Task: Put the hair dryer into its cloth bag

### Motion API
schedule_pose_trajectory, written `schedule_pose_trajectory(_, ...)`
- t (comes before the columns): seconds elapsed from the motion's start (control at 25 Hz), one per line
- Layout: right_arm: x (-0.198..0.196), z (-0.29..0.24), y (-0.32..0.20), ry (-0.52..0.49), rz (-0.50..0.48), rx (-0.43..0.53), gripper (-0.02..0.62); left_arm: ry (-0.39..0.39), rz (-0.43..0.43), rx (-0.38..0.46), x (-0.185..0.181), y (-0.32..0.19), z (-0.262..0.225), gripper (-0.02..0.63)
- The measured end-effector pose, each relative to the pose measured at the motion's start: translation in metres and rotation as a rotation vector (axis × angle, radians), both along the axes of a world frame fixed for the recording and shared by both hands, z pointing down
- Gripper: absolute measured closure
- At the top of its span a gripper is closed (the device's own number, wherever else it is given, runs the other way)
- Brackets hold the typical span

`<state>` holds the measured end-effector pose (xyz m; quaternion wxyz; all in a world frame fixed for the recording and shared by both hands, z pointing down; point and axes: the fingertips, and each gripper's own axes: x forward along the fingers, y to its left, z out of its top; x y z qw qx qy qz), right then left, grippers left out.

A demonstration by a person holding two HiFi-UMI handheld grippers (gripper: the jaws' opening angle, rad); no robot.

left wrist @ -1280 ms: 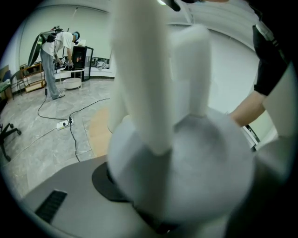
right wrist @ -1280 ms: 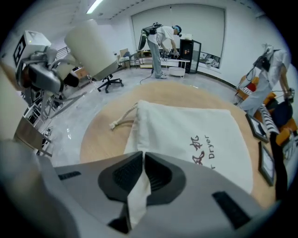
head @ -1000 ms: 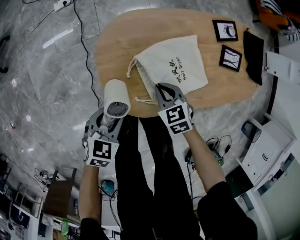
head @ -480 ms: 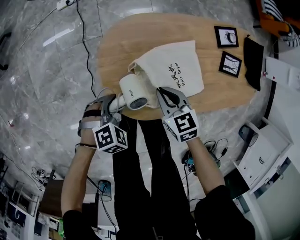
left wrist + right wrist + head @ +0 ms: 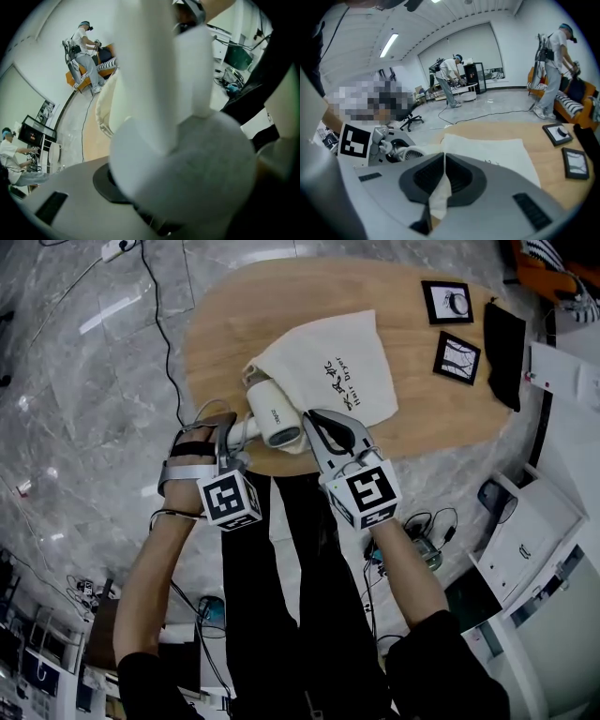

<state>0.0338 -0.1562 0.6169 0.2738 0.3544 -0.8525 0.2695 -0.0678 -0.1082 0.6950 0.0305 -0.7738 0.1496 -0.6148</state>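
Two claws, both busy: my left claw (image 5: 234, 435) is clamped on the handle of the white plastic hair dryer (image 5: 274, 414). Its barrel lies at the open mouth of the cream cloth drawstring bag (image 5: 347, 367) on the oval wooden table (image 5: 225, 324). My right claw (image 5: 317, 426) is pressed together, pinching the bag's rim. I cannot tell whether the barrel is inside.

Wooden table (image 5: 225, 334), black frames (image 5: 447, 302), dark pouch (image 5: 506, 352)
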Motion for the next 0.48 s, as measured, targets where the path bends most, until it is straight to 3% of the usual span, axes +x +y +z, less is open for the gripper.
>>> schedule_pose_trajectory(0.24,0.006,-0.009,-0.001,-0.053,0.04,-0.026,0.574,-0.01,0.003,-0.012,0.014,0.0,0.01,0.403)
schedule_pose_trajectory(0.48,-0.001,-0.012,0.01,-0.089,-0.003,-0.039,0.574,0.001,0.008,-0.019,0.04,-0.007,0.02,0.4)
